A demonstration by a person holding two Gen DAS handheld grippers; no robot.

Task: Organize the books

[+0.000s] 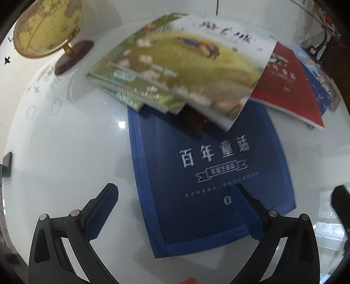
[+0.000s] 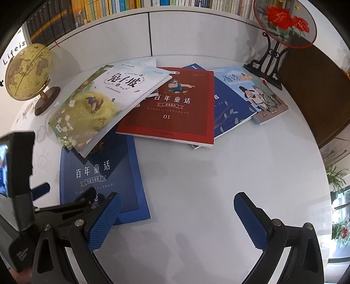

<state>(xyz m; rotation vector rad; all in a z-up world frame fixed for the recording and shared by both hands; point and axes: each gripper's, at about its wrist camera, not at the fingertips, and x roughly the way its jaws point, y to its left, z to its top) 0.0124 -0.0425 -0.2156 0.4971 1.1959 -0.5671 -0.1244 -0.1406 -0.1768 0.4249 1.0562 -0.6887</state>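
A dark blue book (image 1: 210, 166) (image 2: 102, 174) with white characters lies flat on the white table (image 2: 196, 185). A white and yellow-green picture book (image 1: 192, 67) (image 2: 102, 102) rests across its far end, over other green books (image 1: 122, 87). Beside it lie a red book (image 1: 291, 87) (image 2: 172, 107), another blue book (image 2: 229, 104) and a pale blue illustrated book (image 2: 260, 94). My left gripper (image 1: 172, 212) is open, its fingers straddling the dark blue book's near left corner. My right gripper (image 2: 177, 220) is open over bare table, right of that book.
A yellow globe (image 2: 26, 72) (image 1: 48, 28) on a dark wooden base stands at the far left. A round red-flower ornament on a black stand (image 2: 282, 26) stands at the far right. A white partition and shelves of books (image 2: 109, 8) run behind the table.
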